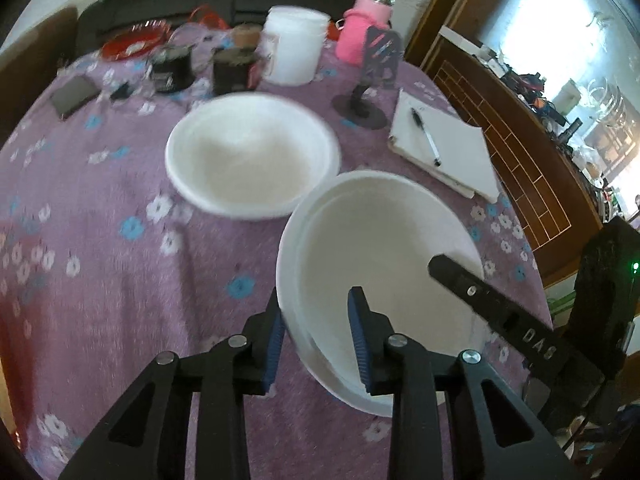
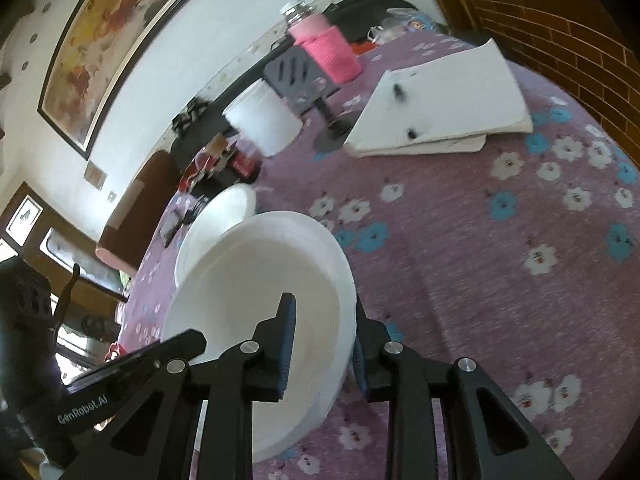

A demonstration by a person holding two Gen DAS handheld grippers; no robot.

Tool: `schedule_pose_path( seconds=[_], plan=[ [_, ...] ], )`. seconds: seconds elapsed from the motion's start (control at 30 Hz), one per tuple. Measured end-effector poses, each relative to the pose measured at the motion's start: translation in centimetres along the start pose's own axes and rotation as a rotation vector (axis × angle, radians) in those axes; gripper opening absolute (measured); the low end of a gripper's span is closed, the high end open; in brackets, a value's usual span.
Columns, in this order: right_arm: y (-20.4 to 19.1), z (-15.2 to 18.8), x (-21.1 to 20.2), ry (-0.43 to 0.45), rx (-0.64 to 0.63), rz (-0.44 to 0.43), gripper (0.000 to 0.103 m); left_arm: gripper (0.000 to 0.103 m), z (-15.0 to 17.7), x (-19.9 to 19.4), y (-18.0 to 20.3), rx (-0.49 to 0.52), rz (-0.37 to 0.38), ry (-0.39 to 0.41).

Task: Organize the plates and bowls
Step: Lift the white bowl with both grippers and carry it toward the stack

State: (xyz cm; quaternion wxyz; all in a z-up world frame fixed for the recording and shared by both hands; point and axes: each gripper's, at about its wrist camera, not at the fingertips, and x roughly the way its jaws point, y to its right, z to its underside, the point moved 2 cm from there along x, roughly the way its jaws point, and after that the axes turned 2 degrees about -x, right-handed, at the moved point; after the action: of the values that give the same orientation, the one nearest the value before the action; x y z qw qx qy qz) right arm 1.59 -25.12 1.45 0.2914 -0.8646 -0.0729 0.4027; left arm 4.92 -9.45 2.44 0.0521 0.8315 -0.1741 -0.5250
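In the left wrist view, a second white bowl (image 1: 252, 156) sits on the purple flowered tablecloth (image 1: 100, 260) at upper centre, blurred, just beside the held one. Right of it, at lower centre, the near white bowl (image 1: 380, 264) is gripped on opposite sides. The left gripper (image 1: 318, 340) straddles its near-left rim, one blue pad outside the wall and one inside, clenched on the rim. At the far right, the right gripper's finger (image 1: 472, 292) reaches into the bowl from the other side.

In the right wrist view, the same bowl (image 2: 272, 280) fills the lower left, tilted, with the other bowl (image 2: 224, 216) just behind it. The right gripper (image 2: 324, 348) bites the rim at lower centre, one finger inside, one outside, clamped on the wall.

The step in hand looks like carrying this bowl onto its neighbour to nest them. To do it well, both grips should stay firm and level with each other, as thin walls may flex or slip. Centre the bowl over the other before lowering, and keep clear of the notebook (image 2: 444, 100) at upper right.
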Motion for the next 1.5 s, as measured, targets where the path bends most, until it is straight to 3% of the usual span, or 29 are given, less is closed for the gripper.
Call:
schedule_pose_path(
  seconds=[0.17,0.4,0.43,0.53,0.83,1.07,1.5],
  plan=[
    [0.3,0.0,-0.1,0.014,0.008,0.007,0.028,0.028,0.2,1.7,-1.1,-0.051,0.002,-0.029],
    [0.1,0.2,0.5,0.005,-0.007,0.035,0.028,0.028,0.4,3.1,-0.5,-0.048,0.005,-0.027],
    [0.0,0.2,0.6,0.007,-0.014,0.038,0.028,0.027,0.4,3.1,-0.4,-0.043,0.002,-0.023],
    [-0.4,0.4,0.6,0.016,-0.036,0.064,0.028,0.011,0.4,2.8,-0.2,-0.015,-0.017,0.005],
    [-1.6,1.2,1.0,0.027,-0.098,0.087,0.013,0.011,0.9,-0.1,-1.0,0.008,-0.056,0.084],
    [-5.5,3.1,0.8,0.058,-0.257,0.096,0.012,0.011,2.9,-2.8,-3.6,-0.028,-0.078,0.122],
    [-14.2,7.5,-1.7,0.050,-0.391,0.072,0.012,0.012,7.2,-9.8,-9.9,-0.134,-0.069,0.194]
  ],
)
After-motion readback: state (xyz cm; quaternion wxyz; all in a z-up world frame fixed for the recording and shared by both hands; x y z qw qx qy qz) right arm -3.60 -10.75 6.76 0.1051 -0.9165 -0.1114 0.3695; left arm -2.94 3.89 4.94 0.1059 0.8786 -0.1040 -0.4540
